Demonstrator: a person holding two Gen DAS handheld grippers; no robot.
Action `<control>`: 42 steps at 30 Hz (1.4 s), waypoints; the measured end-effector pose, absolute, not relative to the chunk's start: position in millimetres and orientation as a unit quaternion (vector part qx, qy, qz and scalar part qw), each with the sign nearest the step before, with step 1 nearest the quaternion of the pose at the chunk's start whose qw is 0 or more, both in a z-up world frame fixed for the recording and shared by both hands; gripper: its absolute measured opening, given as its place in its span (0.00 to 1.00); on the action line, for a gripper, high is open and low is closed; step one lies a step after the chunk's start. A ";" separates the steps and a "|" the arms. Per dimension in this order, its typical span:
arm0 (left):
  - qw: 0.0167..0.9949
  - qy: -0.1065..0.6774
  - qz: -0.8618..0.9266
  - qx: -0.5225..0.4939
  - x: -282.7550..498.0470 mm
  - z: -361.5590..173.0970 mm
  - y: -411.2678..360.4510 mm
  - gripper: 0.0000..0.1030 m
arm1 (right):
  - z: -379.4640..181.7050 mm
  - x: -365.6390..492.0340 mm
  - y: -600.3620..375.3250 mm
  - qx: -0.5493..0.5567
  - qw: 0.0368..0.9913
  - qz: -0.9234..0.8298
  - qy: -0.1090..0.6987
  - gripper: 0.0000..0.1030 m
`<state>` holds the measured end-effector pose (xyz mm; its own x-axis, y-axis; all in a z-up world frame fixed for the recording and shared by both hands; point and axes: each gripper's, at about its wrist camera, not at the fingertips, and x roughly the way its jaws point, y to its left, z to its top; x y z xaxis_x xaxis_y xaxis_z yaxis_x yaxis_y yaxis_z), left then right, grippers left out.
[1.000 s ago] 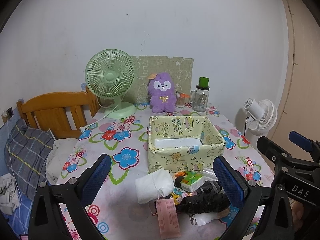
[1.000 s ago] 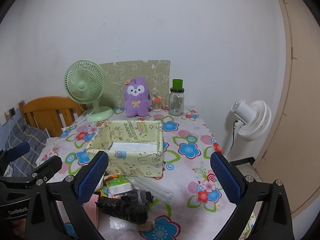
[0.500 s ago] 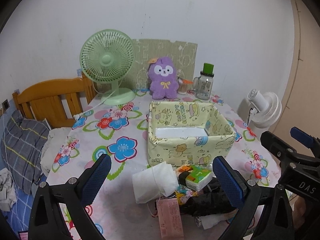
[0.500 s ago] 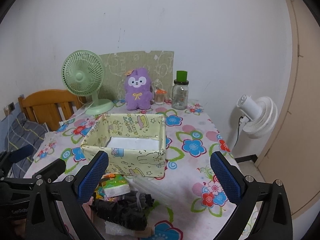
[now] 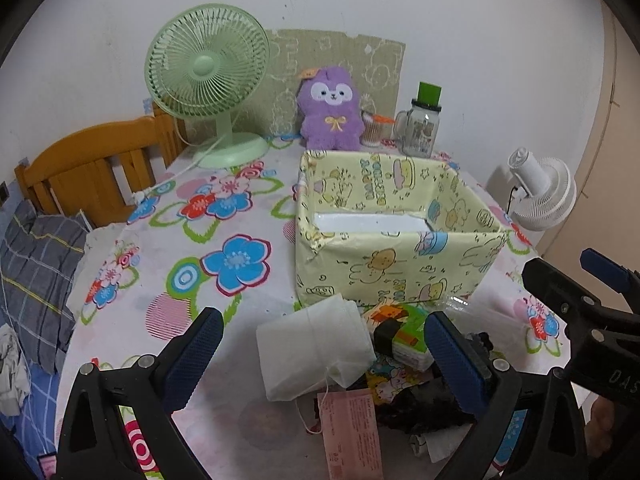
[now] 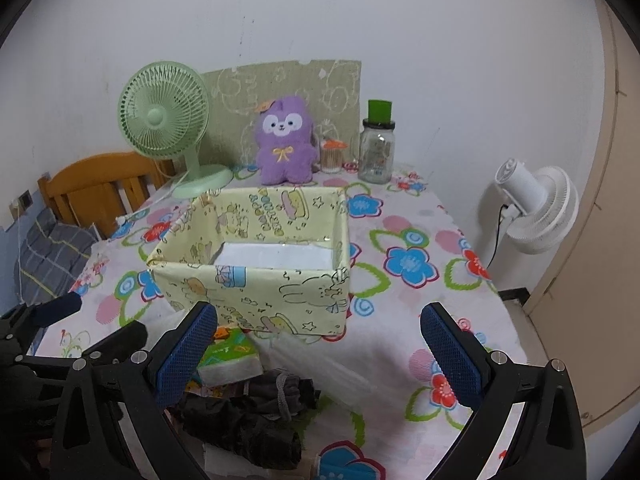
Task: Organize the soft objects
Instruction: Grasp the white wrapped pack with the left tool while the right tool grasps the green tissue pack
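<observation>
A yellow cartoon-print box point(image 5: 400, 276) point(image 6: 256, 292) stands open on the flowered table, white at its bottom. In front of it lies a pile: a white folded cloth bag point(image 5: 312, 348), a green tissue pack point(image 5: 404, 336) point(image 6: 230, 358), a black bundled fabric point(image 6: 248, 428) point(image 5: 424, 404) and a pink tag point(image 5: 352, 436). A purple plush toy point(image 5: 330, 110) point(image 6: 285, 140) sits at the back. My left gripper point(image 5: 320, 364) hangs open over the white bag. My right gripper point(image 6: 318, 354) is open above the pile's right side, holding nothing.
A green desk fan point(image 5: 208, 80) point(image 6: 168, 120) and a glass jar with green lid point(image 5: 420, 128) point(image 6: 377, 148) stand at the table's back. A wooden chair point(image 5: 88, 172) is left of the table; a white floor fan point(image 5: 540, 192) point(image 6: 536, 208) is right.
Both grippers have moved forward and lower toward the pile and the box, which now look larger. Both stay open and hold nothing.
</observation>
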<state>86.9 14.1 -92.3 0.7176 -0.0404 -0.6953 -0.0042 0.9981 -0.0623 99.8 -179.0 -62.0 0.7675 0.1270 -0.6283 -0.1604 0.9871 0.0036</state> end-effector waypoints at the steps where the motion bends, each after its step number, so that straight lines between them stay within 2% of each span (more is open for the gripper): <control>1: 0.925 0.380 -0.010 -0.030 88.7 -95.2 14.0 0.98 | -64.7 101.5 -177.5 -0.026 0.938 0.078 0.336 0.99; 20: 0.897 0.439 -0.003 -0.039 111.2 -139.6 29.0 0.97 | -106.0 128.0 -149.4 -0.042 0.911 0.109 0.395 0.99; 42: 0.880 0.472 -0.012 -0.052 121.3 -168.2 38.1 0.98 | -133.8 143.7 -119.0 -0.052 0.880 0.154 0.446 0.91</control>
<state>121.3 38.1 -168.2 0.5539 -0.0706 -0.8296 -0.0285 0.9942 -0.1037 143.7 -119.0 -133.8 0.5538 0.2250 -0.8017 -0.3175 0.9471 0.0464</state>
